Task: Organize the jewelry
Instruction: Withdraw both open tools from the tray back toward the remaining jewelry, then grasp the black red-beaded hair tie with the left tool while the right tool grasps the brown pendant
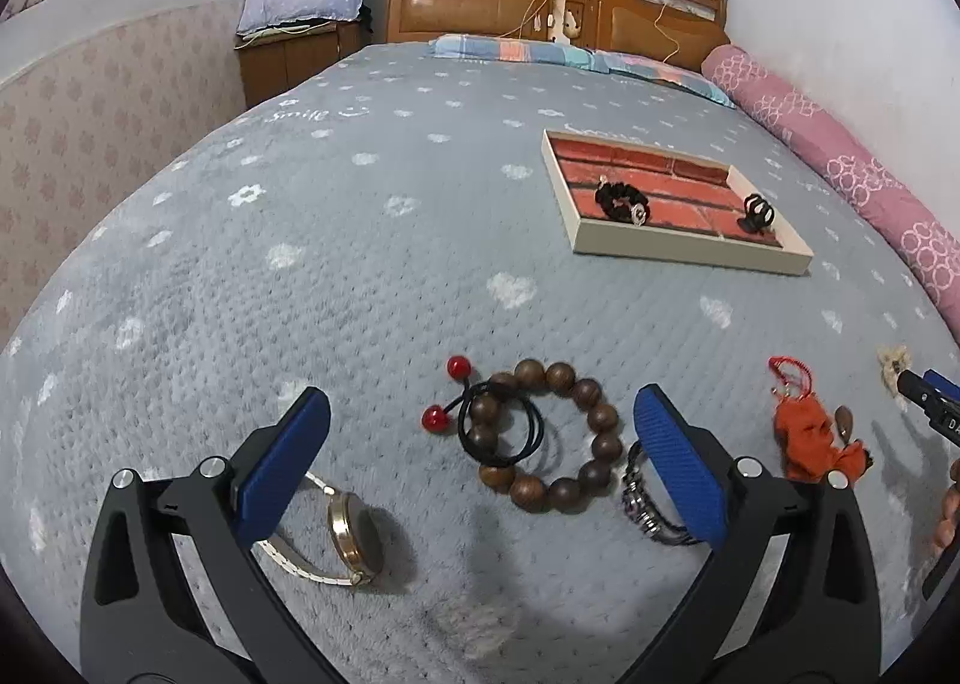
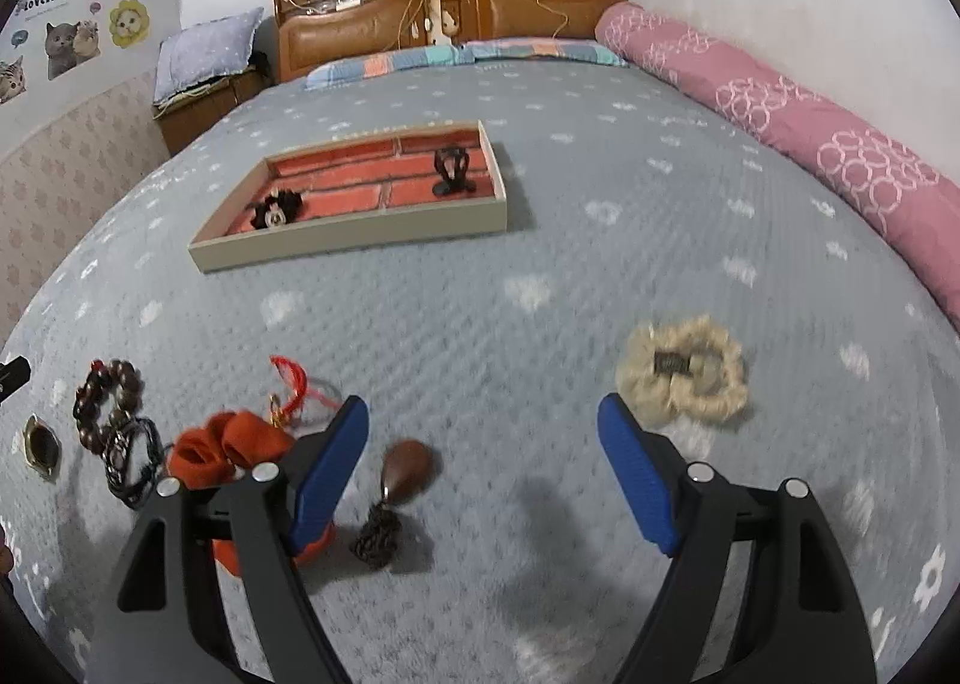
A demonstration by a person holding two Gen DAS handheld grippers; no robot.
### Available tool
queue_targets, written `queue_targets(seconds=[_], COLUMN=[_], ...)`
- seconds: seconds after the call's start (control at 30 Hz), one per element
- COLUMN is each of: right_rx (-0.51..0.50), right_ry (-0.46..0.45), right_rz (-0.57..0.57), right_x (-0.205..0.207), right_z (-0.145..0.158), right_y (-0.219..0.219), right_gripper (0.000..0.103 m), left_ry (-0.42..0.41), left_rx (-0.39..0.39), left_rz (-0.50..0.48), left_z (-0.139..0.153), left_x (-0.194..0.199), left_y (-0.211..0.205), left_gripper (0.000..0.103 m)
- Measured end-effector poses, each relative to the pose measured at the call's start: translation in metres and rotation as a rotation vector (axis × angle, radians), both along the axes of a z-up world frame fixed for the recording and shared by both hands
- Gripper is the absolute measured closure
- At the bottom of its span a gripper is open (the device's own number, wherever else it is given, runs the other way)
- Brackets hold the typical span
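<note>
tray (image 1: 690,255): brick-red floor, holds two black hair pieces | wooden bead bracelet (image 1: 549,438), watches, cream scrunchie (image 2: 684,369): loose near bed's front edge

The left claw (image 1: 480,444) has two matte black angular arms with triangular cut-outs; each fingertip carries a ribbed blue pad (image 1: 285,462); round silver screws sit at about 10 and 2 o'clock on the arms; the right claw (image 2: 483,456) is built alike, black frame, blue textured pads (image 2: 636,480), silver screw heads.
</note>
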State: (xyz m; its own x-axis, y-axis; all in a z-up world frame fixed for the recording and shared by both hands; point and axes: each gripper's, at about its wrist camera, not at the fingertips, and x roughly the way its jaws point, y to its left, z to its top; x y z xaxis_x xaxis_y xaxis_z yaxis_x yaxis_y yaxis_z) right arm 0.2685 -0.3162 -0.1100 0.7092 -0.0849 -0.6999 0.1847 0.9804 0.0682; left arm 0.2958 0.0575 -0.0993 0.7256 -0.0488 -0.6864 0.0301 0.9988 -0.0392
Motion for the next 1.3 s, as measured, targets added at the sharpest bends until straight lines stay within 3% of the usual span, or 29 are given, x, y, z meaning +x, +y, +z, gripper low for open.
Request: queue_targets(seconds=[0.3,0.8,0.97,1.1,1.23,1.3], right_rx=[-0.006,0.002,0.004,0.013,0.021,0.025], right_ry=[0.054,0.099,0.103,0.11,0.1,0.096], right_rz=[0.03,0.029,0.051,0.058,0.069,0.069], right_x=[-0.001,-0.001,-0.002,-0.001,-0.003,-0.003], right_z=[-0.031,-0.054,-0.057,-0.059,-0.058,-0.058], right_y=[0.018,0.021,0.026,0.026,0.026,0.026], right_gripper=[0.026,0.032,0.035,0.038,0.05,0.052], left_ry=[0.024,0.072,0.092,0.097,0.111,0.122], left_rx=[0.006,-0.017,-0.047,-0.048,-0.058,-0.07], left_rz=[0.002,-0.01,-0.007,-0.007,-0.016,-0.02], left_z=[-0.02,-0.049,-0.056,-0.061,-0.065,-0.067], left_x=[0.003,0.017,0.023,0.028,0.033,0.035], left_y=[0.002,0.006,0.011,0.01,0.009,0.009], left_gripper=[0.006,0.021,0.032,0.034,0.053,0.057])
